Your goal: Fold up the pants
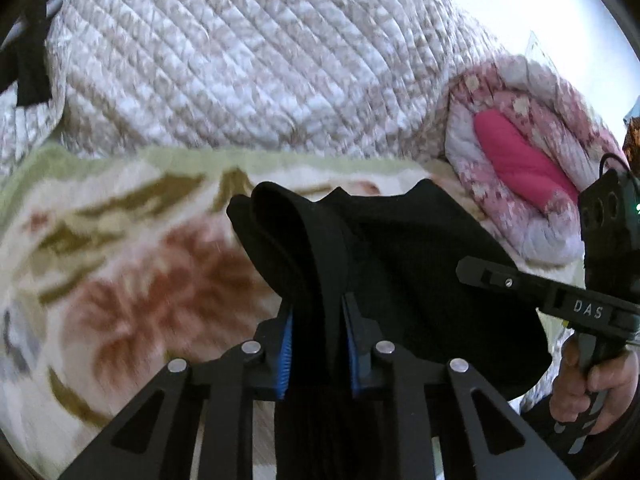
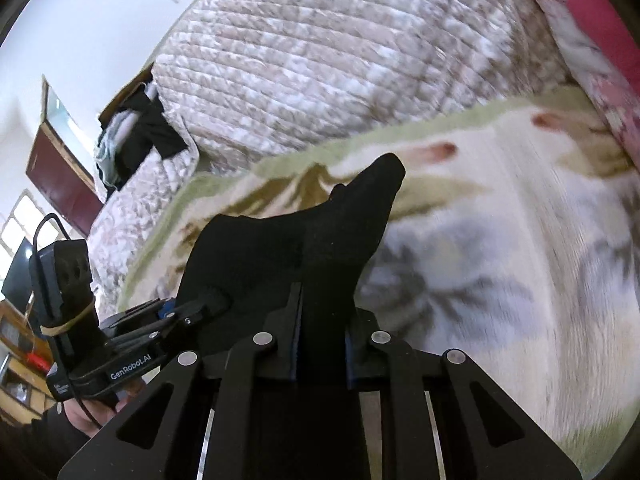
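Note:
The black pants point(image 1: 400, 248) hang lifted above a floral blanket point(image 1: 120, 264). My left gripper point(image 1: 318, 320) is shut on a bunched black edge of the pants, which drapes over and between its blue-padded fingers point(image 1: 285, 352). My right gripper point(image 2: 322, 320) is shut on another part of the pants point(image 2: 320, 232), whose cloth rises in a peak ahead of it. Each gripper shows in the other's view: the right one point(image 1: 472, 270) at the pants' right side, the left one point(image 2: 208, 304) at the left edge of the cloth.
A quilted beige and white bedspread point(image 1: 240, 60) lies beyond the blanket. A rolled pink and white quilt point(image 1: 528, 160) sits at the right. Dark clothes point(image 2: 132, 136) lie piled at the bed's far left, near a dark red cabinet point(image 2: 60, 176).

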{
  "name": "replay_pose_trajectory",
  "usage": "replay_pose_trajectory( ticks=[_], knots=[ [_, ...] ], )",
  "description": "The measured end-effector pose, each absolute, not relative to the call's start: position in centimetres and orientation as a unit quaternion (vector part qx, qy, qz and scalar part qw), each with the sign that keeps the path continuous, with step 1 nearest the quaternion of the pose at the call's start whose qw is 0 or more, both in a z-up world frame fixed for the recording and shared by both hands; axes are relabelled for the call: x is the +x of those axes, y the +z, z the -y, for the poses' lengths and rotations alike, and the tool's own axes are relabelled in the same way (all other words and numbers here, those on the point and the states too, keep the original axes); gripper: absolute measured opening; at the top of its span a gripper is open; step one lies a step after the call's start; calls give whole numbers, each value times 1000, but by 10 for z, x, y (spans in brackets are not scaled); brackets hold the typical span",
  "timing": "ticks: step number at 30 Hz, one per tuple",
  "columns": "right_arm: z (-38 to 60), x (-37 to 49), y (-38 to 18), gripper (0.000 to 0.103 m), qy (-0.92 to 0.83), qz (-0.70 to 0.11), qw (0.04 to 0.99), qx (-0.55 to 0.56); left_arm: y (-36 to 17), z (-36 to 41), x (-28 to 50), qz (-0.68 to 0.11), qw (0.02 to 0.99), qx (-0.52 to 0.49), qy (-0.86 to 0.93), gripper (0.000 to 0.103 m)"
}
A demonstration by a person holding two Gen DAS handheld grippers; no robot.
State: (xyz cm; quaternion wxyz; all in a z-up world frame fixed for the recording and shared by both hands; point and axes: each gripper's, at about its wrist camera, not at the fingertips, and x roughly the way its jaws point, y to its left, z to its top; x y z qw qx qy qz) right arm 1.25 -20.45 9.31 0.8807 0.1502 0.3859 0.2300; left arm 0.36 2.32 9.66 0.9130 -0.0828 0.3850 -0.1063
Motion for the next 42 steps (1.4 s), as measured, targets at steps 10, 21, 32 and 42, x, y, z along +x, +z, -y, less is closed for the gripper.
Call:
replay_pose_trajectory(
  ticks=[10,21,32,42],
  knots=[
    [196,107,75,16,220,-400,876,159,73,-59,92,-398,907,-103,-87,28],
    [212,92,77,24,145,-382,907,101,72,-92,76,-397,911,-110,-2,28],
    [153,48,40,24,158,-440,884,-26,49,-14,26,-414,909,-5,-48,29],
    [156,34,41,29,152,-425,891,-41,52,-16,19,-403,914,-15,-37,29]
  ],
)
